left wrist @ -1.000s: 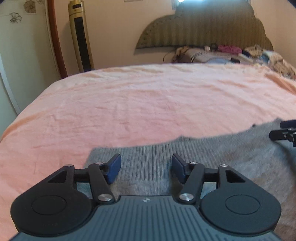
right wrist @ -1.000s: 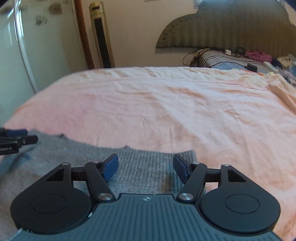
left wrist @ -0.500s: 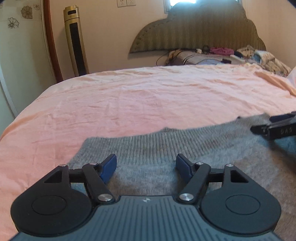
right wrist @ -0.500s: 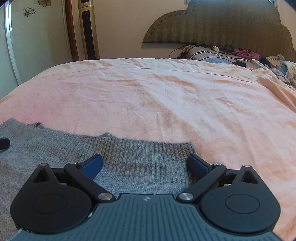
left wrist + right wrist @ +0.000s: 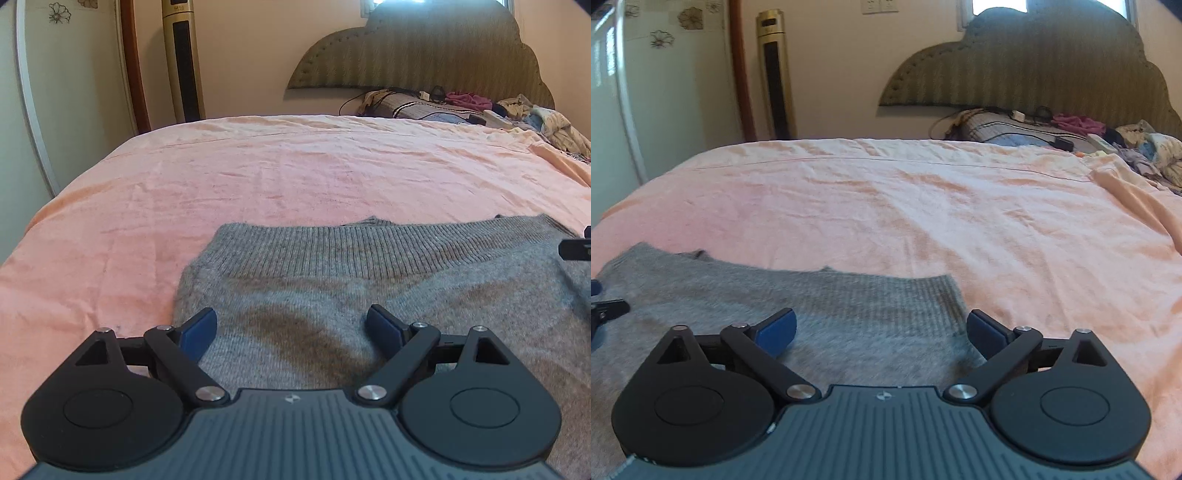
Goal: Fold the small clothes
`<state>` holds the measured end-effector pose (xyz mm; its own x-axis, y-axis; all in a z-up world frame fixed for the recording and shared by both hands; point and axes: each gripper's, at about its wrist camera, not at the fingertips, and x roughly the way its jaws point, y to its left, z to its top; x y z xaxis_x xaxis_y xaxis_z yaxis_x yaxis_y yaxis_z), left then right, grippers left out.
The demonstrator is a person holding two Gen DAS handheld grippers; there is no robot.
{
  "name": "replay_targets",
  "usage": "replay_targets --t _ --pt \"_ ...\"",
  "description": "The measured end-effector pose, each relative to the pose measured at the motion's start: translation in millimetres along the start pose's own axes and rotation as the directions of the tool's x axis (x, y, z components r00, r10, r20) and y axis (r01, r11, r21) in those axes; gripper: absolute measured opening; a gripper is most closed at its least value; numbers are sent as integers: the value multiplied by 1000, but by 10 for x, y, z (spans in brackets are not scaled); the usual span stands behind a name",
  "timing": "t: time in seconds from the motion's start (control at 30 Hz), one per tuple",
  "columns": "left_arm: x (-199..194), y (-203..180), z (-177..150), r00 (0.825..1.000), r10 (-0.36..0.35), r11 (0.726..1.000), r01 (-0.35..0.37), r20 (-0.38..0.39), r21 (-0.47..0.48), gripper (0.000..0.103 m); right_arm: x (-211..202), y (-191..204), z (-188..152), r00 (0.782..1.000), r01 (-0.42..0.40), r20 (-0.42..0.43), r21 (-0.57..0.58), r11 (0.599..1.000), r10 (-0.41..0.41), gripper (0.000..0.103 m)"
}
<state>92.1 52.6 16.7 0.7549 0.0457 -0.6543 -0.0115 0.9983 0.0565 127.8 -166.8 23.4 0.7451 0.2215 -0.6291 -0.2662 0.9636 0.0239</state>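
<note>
**Grey sweater lies flat on the pink bed, both grippers spread above it**

No box, basket or other container shows in either view; the only surface bearing anything is the bed [image 5: 258, 177], covered by a pink sheet. On it, toward the near edge, lies one grey knit sweater [image 5: 369, 280], spread flat with a ribbed band running along its far edge. At the far end of the bed, below a scalloped olive headboard [image 5: 424, 51], sits a loose heap of clothes and cables [image 5: 480, 107], too jumbled to count.

The left gripper [image 5: 291, 326] is tilted down toward the sweater's left part, close over the knit. Its jaws are opening and already stand wide; the two blue pads [image 5: 195, 328] are apart from each other with only flat fabric under the gap, none of it pinched. The tip of the other tool pokes in at the right edge of this view.

The right gripper [image 5: 882, 326] is tilted down likewise over the sweater's right end, its right pad near the garment's right edge. Its jaws are opening too and stand very wide, with nothing pressed between them.

Counted: two grippers, one sweater, one bed, one tall gold tower fan [image 5: 775, 74] standing by the wall, and one white door [image 5: 55, 92] with flower decals at the left.
</note>
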Motion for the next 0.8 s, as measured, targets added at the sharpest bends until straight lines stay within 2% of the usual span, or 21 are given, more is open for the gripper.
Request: replay_targets --t 0.03,0.07,0.1,0.13,0.17,0.2,0.23,0.3,0.33,0.4,0.47,0.53,0.57,0.63,0.67,0.7,0.73,0.77,0.8 --pt "1 17 -42 1000 12 1000 -12 18 7 89 49 44 -85 999 22 -26 -56 998 -24 101" --pt "4 33 -82 999 22 1000 -22 36 12 89 89 11 -165 1000 13 -16 -73 997 -14 101" --pt "14 64 -75 999 26 1000 -26 34 2 89 100 -111 -168 999 -31 -20 -5 1000 31 101" --pt "2 100 -51 998 59 998 -58 17 -16 89 74 -215 -123 999 -38 -24 61 997 40 99" --pt "-46 126 -43 996 87 996 -87 10 -27 89 8 -258 -80 1000 -2 -22 90 996 3 90" --pt "-133 162 -62 996 90 995 -90 17 -34 89 -97 -273 -53 999 44 -31 117 992 -41 91" --pt "-241 204 -99 996 88 995 -87 27 -43 89 -217 -303 -70 999 33 -23 139 990 -30 92" --pt "-474 320 -227 996 85 995 -83 40 -60 89 -491 -405 -204 997 -76 2 180 981 77 102" --pt "-563 391 -299 996 81 994 -79 27 -80 89 -624 -454 -308 994 -103 -5 207 973 106 102" --pt "-749 599 -496 999 39 984 -42 -19 -175 89 -798 -571 -534 992 -95 -61 257 962 114 99" --pt "-877 785 -692 996 -49 956 25 -76 -293 89 -994 -673 -793 990 -69 -95 300 951 101 96" --pt "-1068 868 -869 993 -108 928 85 -44 -364 89 -1163 -693 -965 988 -95 -83 334 938 130 91" --pt "-1127 881 -932 986 -161 909 132 -42 -394 88 -1239 -662 -1019 983 -128 -79 337 933 163 87" --pt "-1177 840 -973 972 -234 884 202 -25 -421 88 -1285 -526 -1046 972 -172 -99 312 934 212 73" --pt "-1154 790 -970 965 -260 883 226 -28 -412 86 -1270 -450 -1042 968 -186 -114 280 942 225 56" --pt "-1143 709 -953 973 -230 904 200 -36 -378 81 -1248 -377 -1027 970 -172 -130 239 956 207 38" --pt "-1130 652 -927 980 -195 925 167 -49 -341 45 -1242 -347 -1005 973 -155 -138 205 966 186 25" --pt "-1095 623 -901 982 -174 936 142 -73 -321 13 -1240 -371 -984 968 -170 -145 219 961 204 14" --pt "-1068 671 -883 977 -192 925 149 -92 -350 13 -1275 -409 -967 968 -179 -135 226 957 213 13"
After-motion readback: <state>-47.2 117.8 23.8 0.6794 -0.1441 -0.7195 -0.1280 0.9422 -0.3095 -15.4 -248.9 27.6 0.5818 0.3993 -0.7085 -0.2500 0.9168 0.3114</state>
